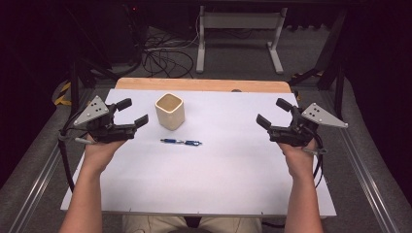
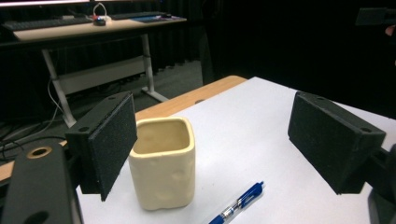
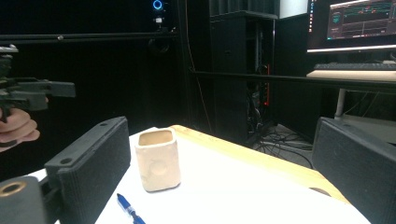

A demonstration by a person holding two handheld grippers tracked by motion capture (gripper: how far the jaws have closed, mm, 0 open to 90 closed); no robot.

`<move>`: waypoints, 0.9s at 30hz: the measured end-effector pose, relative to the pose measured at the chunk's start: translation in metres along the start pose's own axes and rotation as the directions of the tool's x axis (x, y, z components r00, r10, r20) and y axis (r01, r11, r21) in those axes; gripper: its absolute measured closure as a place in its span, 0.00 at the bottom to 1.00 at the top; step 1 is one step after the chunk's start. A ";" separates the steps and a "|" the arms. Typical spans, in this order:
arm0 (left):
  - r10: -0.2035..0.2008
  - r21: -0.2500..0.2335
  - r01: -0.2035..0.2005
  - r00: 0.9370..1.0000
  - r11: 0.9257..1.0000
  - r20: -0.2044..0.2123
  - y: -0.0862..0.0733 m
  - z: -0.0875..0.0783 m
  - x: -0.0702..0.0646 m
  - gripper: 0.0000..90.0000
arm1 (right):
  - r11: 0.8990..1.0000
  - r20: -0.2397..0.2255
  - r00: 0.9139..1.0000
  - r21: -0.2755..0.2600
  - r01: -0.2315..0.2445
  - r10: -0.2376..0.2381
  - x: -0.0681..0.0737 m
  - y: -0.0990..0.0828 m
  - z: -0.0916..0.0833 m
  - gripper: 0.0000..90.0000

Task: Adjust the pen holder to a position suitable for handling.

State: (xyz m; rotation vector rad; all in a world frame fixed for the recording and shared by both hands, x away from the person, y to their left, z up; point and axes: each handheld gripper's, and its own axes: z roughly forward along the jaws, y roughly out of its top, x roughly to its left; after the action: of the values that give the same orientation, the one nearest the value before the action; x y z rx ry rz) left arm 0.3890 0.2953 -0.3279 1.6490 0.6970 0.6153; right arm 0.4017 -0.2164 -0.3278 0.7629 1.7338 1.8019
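Both tongs, left (image 1: 130, 112) and right (image 1: 273, 112), gape wide, holding nothing. Between them a cream cup (image 1: 170, 110) stands just beyond a blue pen (image 1: 180, 142) on the white surface (image 1: 218, 179), bare toward its near edge.

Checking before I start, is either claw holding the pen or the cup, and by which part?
Nothing is held. The left claw and right claw both stand open above the table, apart from the pen and the cup.
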 end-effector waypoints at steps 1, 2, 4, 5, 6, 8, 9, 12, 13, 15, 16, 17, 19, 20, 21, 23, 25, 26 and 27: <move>0.000 0.010 0.000 1.000 1.000 0.005 -0.003 0.003 0.002 0.19 | 1.000 0.000 1.000 0.001 0.000 0.000 0.000 0.000 0.000 0.06; 0.000 0.017 0.000 1.000 1.000 0.005 -0.005 0.005 0.002 0.19 | 1.000 -0.001 1.000 0.000 -0.004 0.004 0.000 0.000 0.000 0.06; 0.000 0.023 0.000 1.000 1.000 0.004 -0.007 0.007 0.003 0.19 | 1.000 -0.003 1.000 0.000 -0.001 0.001 0.000 0.000 0.000 0.06; 0.001 0.033 -0.001 1.000 0.999 0.005 -0.008 0.008 0.003 0.19 | 1.000 -0.003 1.000 0.004 -0.001 0.001 0.000 0.000 0.000 0.06; 0.007 0.042 -0.007 1.000 0.999 0.008 -0.011 0.011 0.005 0.20 | 1.000 -0.004 1.000 0.005 -0.002 0.002 0.000 0.000 0.000 0.06; 0.006 0.051 -0.007 1.000 0.999 0.008 -0.014 0.014 0.005 0.20 | 1.000 -0.005 1.000 0.007 -0.003 0.003 0.000 0.000 0.000 0.06; 0.006 0.051 -0.007 1.000 0.999 0.008 -0.014 0.014 0.005 0.20 | 1.000 -0.007 1.000 0.006 -0.002 0.002 0.000 0.000 0.001 0.06; 0.024 0.075 -0.025 1.000 0.997 0.008 -0.018 0.018 0.006 0.21 | 1.000 -0.007 1.000 0.011 0.002 -0.002 0.000 0.000 0.001 0.06; 0.024 0.075 -0.025 1.000 0.997 0.008 -0.018 0.018 0.006 0.21 | 1.000 -0.007 1.000 0.011 0.002 -0.002 0.000 0.000 0.001 0.06; 0.020 0.078 -0.021 1.000 0.997 0.013 -0.020 0.020 0.007 0.21 | 1.000 -0.007 1.000 0.012 0.002 -0.002 0.000 0.000 0.001 0.06; 0.021 0.087 -0.023 1.000 0.996 0.019 -0.022 0.022 0.008 0.22 | 1.000 -0.008 1.000 0.013 0.002 -0.001 0.001 0.000 0.001 0.06; 0.021 0.087 -0.023 1.000 0.996 0.019 -0.022 0.022 0.008 0.22 | 1.000 -0.008 1.000 0.014 0.003 -0.003 0.001 0.000 0.001 0.06; 0.026 0.100 -0.027 0.999 0.995 0.020 -0.024 0.025 0.008 0.22 | 1.000 -0.012 1.000 0.013 0.002 -0.002 0.001 0.000 0.002 0.06; 0.025 0.106 -0.027 0.999 0.994 0.022 -0.025 0.026 0.008 0.22 | 1.000 -0.012 1.000 0.013 0.002 -0.002 0.001 0.000 0.002 0.06; 0.023 0.108 -0.025 0.999 0.994 0.024 -0.027 0.027 0.009 0.23 | 1.000 -0.013 1.000 0.015 0.005 -0.005 0.001 0.000 0.002 0.06; 0.020 0.118 -0.024 0.999 0.993 0.031 -0.029 0.029 0.010 0.23 | 1.000 -0.016 1.000 0.021 0.007 -0.006 0.002 0.000 0.003 0.06; 0.007 0.119 -0.012 0.999 0.993 0.042 -0.031 0.032 0.011 0.24 | 1.000 -0.019 1.000 0.023 0.009 -0.009 0.002 0.000 0.004 0.06; 0.007 0.119 -0.012 0.999 0.993 0.042 -0.031 0.032 0.011 0.24 | 1.000 -0.019 1.000 0.023 0.009 -0.009 0.002 0.000 0.004 0.06; 0.007 0.118 -0.012 0.999 0.993 0.045 -0.032 0.033 0.012 0.24 | 1.000 -0.019 1.000 0.023 0.007 -0.006 0.002 0.000 0.004 0.06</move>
State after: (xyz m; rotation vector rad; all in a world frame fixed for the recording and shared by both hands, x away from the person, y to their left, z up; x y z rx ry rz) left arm 0.4170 0.2866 -0.3651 1.7711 0.7053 0.5511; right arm 0.4031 -0.2120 -0.3280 0.7510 1.7702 1.7935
